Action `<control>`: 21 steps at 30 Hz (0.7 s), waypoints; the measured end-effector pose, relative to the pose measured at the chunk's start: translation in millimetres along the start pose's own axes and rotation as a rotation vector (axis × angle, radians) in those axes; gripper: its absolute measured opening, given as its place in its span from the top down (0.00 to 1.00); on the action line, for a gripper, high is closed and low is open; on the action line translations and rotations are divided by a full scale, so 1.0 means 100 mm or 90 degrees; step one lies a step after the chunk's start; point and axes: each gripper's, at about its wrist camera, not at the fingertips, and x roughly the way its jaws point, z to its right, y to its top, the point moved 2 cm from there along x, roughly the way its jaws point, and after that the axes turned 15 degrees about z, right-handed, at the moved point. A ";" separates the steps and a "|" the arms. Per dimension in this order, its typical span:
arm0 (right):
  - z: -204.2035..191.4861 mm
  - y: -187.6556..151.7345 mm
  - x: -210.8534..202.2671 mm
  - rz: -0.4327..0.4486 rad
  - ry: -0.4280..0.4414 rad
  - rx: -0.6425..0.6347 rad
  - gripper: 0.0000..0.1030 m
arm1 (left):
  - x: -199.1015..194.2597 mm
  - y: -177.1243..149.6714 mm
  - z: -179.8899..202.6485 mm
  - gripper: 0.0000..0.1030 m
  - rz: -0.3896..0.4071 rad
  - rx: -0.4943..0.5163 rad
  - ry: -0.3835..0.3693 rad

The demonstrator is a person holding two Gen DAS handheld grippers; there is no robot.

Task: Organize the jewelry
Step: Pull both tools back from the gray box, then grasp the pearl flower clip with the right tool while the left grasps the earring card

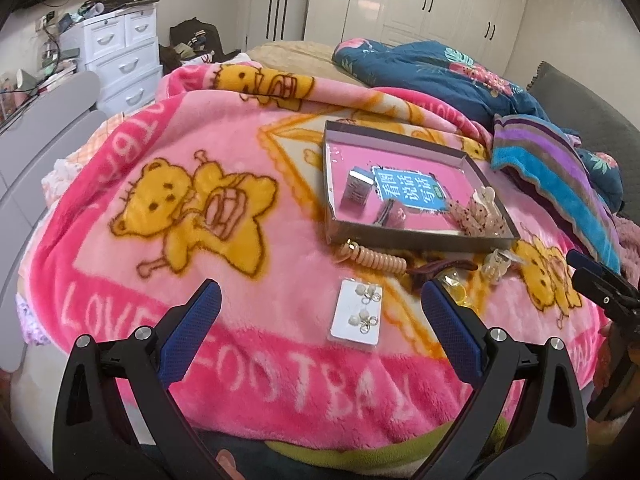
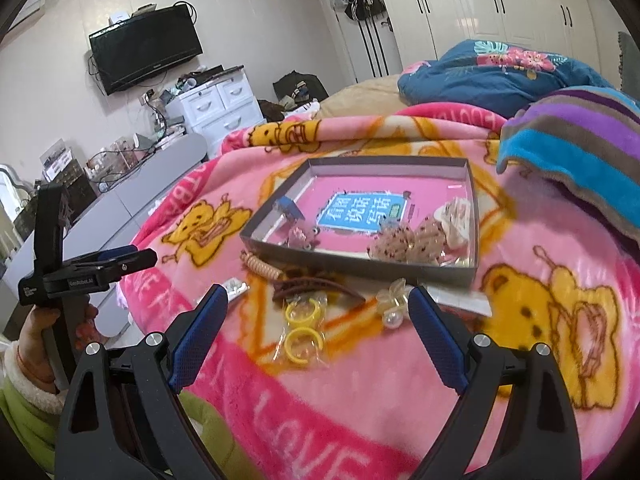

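Observation:
A shallow grey box [image 1: 420,238] [image 2: 474,216] with a pink bottom lies on the pink bear blanket and holds several small items. In front of it lie a card of pearl earrings [image 1: 357,316] [image 2: 235,286], a coiled peach hair tie [image 1: 378,259] [image 2: 262,266], a brown hair clip [image 2: 316,285], a packet of yellow rings [image 2: 302,330] [image 1: 456,293] and a clear pearl piece [image 2: 390,312] [image 1: 498,265]. My left gripper [image 1: 320,300] is open just short of the earring card. My right gripper [image 2: 318,300] is open over the yellow rings.
A striped towel [image 1: 560,176] [image 2: 580,148] and a blue floral quilt [image 1: 420,68] [image 2: 500,68] lie at the right and back of the bed. A white drawer unit [image 1: 120,56] and grey bench stand left. The blanket's front edge [image 1: 280,432] is near.

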 end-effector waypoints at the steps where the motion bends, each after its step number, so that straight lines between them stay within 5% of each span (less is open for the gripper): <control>1: 0.00 -0.02 0.00 -0.003 0.001 0.002 0.12 | 0.00 -0.01 0.01 0.09 -0.001 0.003 0.000; 21: 0.24 -0.36 0.12 -0.054 -0.034 0.031 0.12 | 0.31 -0.38 0.31 0.09 -0.066 0.049 -0.018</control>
